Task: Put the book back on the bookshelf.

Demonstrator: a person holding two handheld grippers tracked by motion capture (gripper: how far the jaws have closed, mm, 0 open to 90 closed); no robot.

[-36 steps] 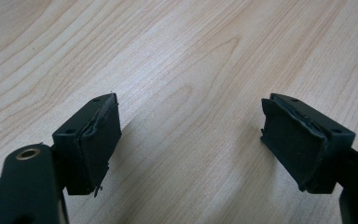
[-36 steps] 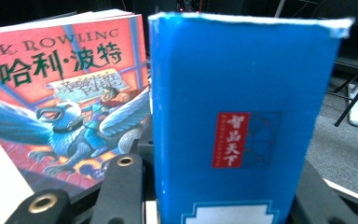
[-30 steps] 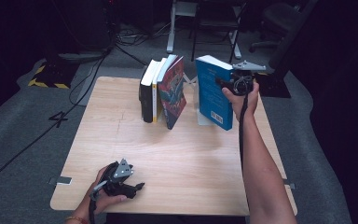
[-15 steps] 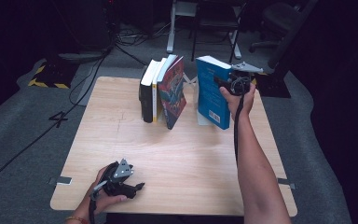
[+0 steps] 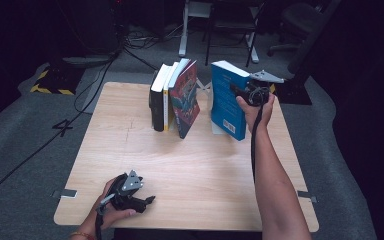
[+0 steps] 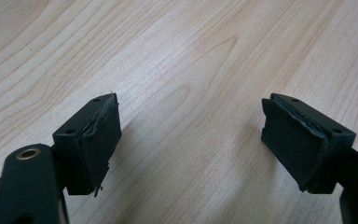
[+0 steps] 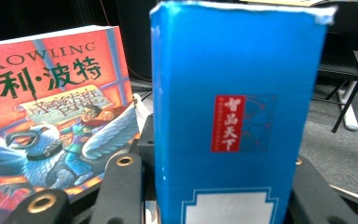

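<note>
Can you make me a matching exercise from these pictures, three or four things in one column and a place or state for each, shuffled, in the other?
Things:
1. blue book
2. red illustrated book
3. black book
4. left gripper

States:
A. open, low at the table's near edge
B. far-left end of the row
C. clamped in the right gripper
D. leaning at the row's right end

Pairs: 1-C, 2-D, 3-B, 4-A

My fingers (image 6: 93, 144) wear matt black rubbery pads, frayed at the edges, over smooth black plastic. Under them the counter (image 6: 191, 60) is pale wood with a fine, satiny grain. The blue book (image 7: 233, 116) has a smooth paper cover (faintly glossy), scuffed white at its top corner.
</note>
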